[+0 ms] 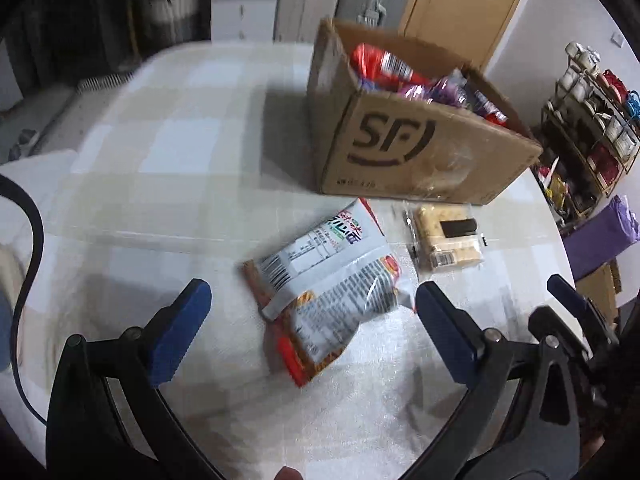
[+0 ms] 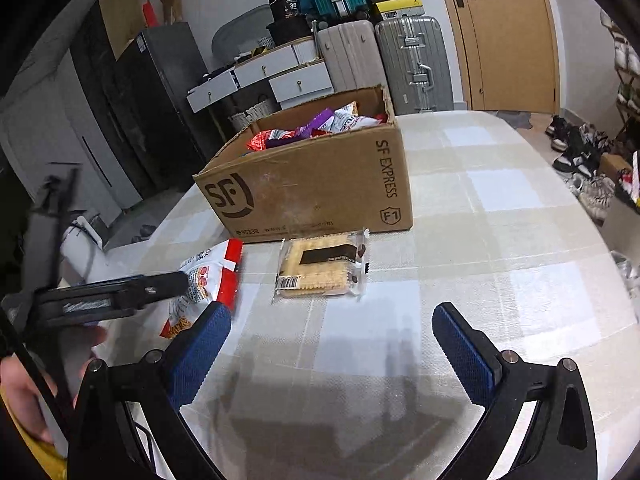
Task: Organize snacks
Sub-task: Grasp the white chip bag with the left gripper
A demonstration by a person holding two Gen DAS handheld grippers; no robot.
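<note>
A white-and-red snack bag (image 1: 324, 292) lies flat on the checked tablecloth, between the blue pads of my open left gripper (image 1: 312, 312), which hovers just short of it. A clear pack of crackers (image 1: 444, 240) lies to its right, close to the cardboard SF box (image 1: 416, 148) that holds several wrapped snacks. In the right wrist view my right gripper (image 2: 332, 340) stands open over bare cloth, nearer than the cracker pack (image 2: 320, 266). The bag (image 2: 212, 280) shows at left, partly hidden by the left gripper's black arm (image 2: 120, 296). The box (image 2: 316, 184) stands behind.
The table (image 2: 500, 240) has free cloth to the right of the box. Suitcases (image 2: 408, 64), drawers and a wooden door (image 2: 504, 32) stand beyond. A shoe rack (image 1: 592, 128) and a purple bag (image 1: 604, 232) sit off the table's right edge. A hand (image 2: 24, 392) holds the left tool.
</note>
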